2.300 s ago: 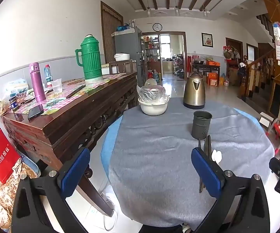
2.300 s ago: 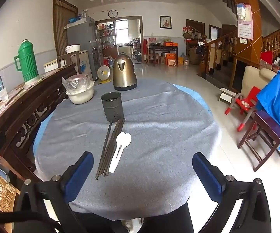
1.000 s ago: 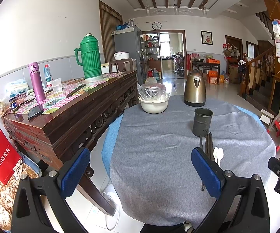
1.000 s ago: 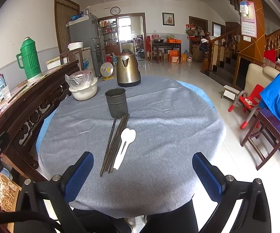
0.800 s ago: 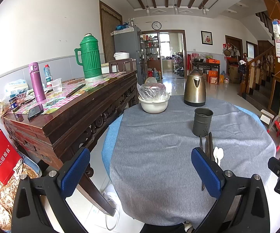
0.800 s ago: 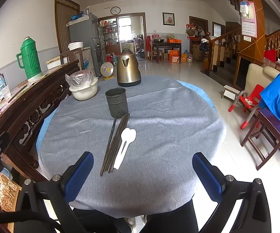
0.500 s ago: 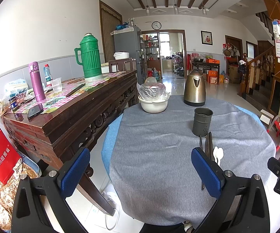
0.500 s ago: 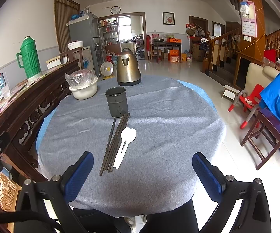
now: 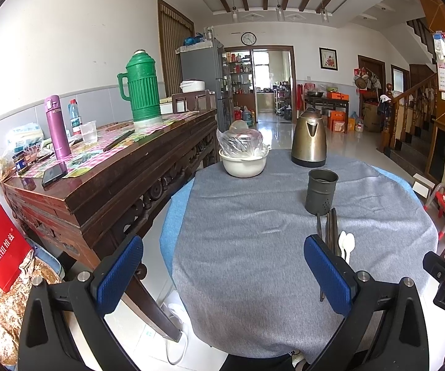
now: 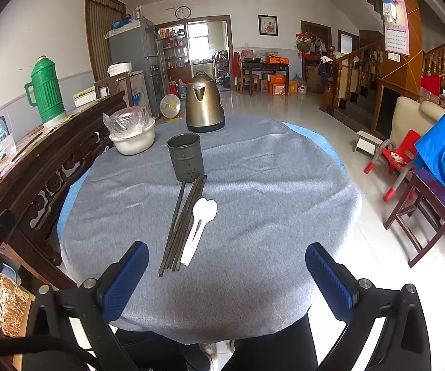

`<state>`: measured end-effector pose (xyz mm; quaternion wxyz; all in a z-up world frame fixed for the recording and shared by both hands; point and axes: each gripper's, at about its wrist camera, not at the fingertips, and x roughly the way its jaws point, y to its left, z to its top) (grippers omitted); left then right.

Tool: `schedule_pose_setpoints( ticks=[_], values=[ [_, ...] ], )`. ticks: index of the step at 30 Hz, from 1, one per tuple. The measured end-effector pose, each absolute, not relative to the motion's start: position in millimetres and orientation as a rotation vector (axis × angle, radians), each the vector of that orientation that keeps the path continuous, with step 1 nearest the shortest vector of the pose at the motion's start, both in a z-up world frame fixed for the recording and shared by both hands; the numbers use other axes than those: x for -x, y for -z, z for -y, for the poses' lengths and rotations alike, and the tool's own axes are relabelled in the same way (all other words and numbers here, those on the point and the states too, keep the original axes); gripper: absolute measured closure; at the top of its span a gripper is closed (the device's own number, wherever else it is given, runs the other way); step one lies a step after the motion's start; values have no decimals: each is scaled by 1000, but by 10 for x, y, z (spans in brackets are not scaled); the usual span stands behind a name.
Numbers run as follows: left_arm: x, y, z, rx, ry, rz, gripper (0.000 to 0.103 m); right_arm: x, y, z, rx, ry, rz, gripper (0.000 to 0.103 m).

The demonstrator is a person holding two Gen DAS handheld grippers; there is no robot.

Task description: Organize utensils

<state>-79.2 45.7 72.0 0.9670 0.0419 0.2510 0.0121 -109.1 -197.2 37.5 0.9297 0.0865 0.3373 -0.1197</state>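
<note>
Right wrist view: my right gripper (image 10: 227,273) and left gripper (image 9: 222,266) are both wide apart, holding nothing. Dark chopsticks (image 10: 184,219) and white spoons (image 10: 199,224) lie side by side on the gray tablecloth (image 10: 269,204), just below the metal cup (image 10: 186,157).

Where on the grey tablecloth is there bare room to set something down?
The wide patch right of the white plastic spoons and dark chopsticks, out to the grey tablecloth's edge, is bare. So is the near-left stretch. It is crowded around the dark metal holder, white bowl and brass-coloured kettle.
</note>
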Motion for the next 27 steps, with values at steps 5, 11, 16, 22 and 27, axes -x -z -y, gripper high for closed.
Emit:
schedule_pose_setpoints(
  ticks=[5,11,16,22,27],
  values=[
    [727,-687,-435,-82,-16,-529,0,1013,-387,1984,-184,243,-751,1],
    [409,-528,-415,-40,67,-637,0,814,-313,2149,-211,199,-729,3],
    [42,-270,-446,26,186,-776,8,477,-132,2379,-279,113,-721,35],
    [-380,75,-352,65,265,-882,18,-130,351,2536,-378,13,-861,59],
    [-738,299,-167,44,321,-956,18,-669,791,2585,-420,-21,-971,59]
  ],
)
